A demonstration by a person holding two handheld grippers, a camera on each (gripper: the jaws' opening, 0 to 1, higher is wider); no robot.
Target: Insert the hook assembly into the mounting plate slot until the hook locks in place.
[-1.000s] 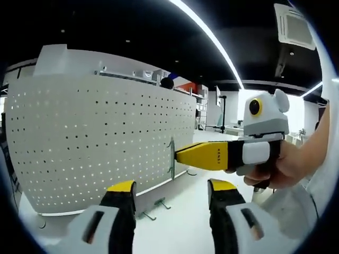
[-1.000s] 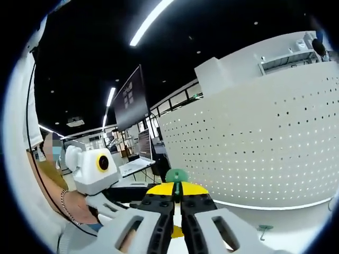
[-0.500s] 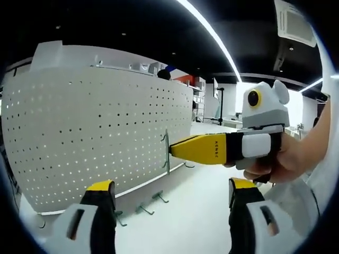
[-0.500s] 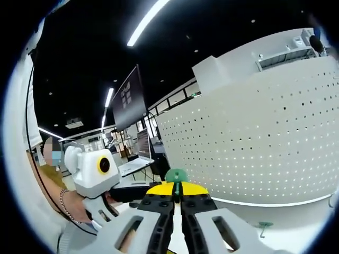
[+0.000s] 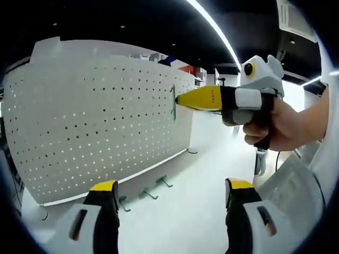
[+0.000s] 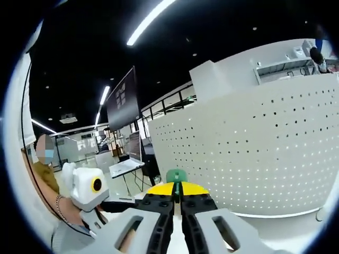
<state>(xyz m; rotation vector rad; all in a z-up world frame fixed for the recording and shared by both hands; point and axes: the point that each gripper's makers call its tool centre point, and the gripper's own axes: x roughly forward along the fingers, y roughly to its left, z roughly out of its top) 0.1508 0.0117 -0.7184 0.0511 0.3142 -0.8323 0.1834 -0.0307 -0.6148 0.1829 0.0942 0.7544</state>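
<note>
While the green hook [image 5: 173,101] is pinched in the right tongs [image 5: 178,100] against the white pegboard [image 5: 95,127], it's been lifted higher than before; left tongs [image 5: 168,197] are held wide, empty.

Ceiling light strips [image 5: 214,26], long and bright, are seen against a black ceiling. A ceiling air vent [image 5: 296,21] is set near the strip. A dark hanging screen [image 6: 121,98] is seen in the right gripper view, with a laptop [image 6: 126,166] on a desk below it.
</note>
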